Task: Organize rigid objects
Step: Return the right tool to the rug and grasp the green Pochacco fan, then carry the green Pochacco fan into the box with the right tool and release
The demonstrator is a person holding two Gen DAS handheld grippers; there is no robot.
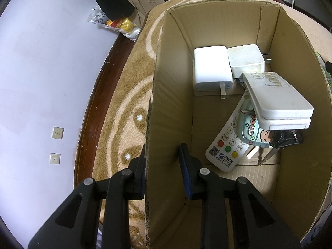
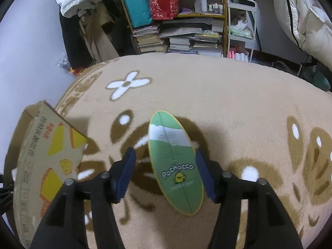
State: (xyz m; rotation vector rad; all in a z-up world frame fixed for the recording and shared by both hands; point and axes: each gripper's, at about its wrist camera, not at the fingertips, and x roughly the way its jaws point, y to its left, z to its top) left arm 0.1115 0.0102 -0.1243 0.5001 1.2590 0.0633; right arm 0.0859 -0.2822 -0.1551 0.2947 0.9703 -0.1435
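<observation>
The green case (image 2: 176,161) is a flat oval with a yellow rim, a white band near its far end, the word "Pochacco" and a small yellow chick. It lies on the tan rug (image 2: 228,103), between the fingers of the right gripper (image 2: 166,172). Those fingers are spread wide. The right one is just beside the case's edge, and the left one is apart from it. I cannot tell if any finger touches the case.

The left gripper (image 1: 164,166) has its fingers on both sides of the near wall of the cardboard box (image 1: 166,108). One finger is outside and one is inside. The inside finger stands a little way off the wall, so the fingers are partly open.

In the box, nearest, is a white remote (image 1: 226,147) with red, green and yellow buttons. A small pale green case (image 1: 251,128) with a cartoon sticker lies on it. A bunch of dark keys (image 1: 286,139) is beside that, partly hidden. A white flip remote (image 1: 278,99) lies on top of them. At the far end sit two white chargers (image 1: 211,68), side by side.

Beyond the rug stands a shelf (image 2: 186,31) with stacked books, too small to read.
</observation>
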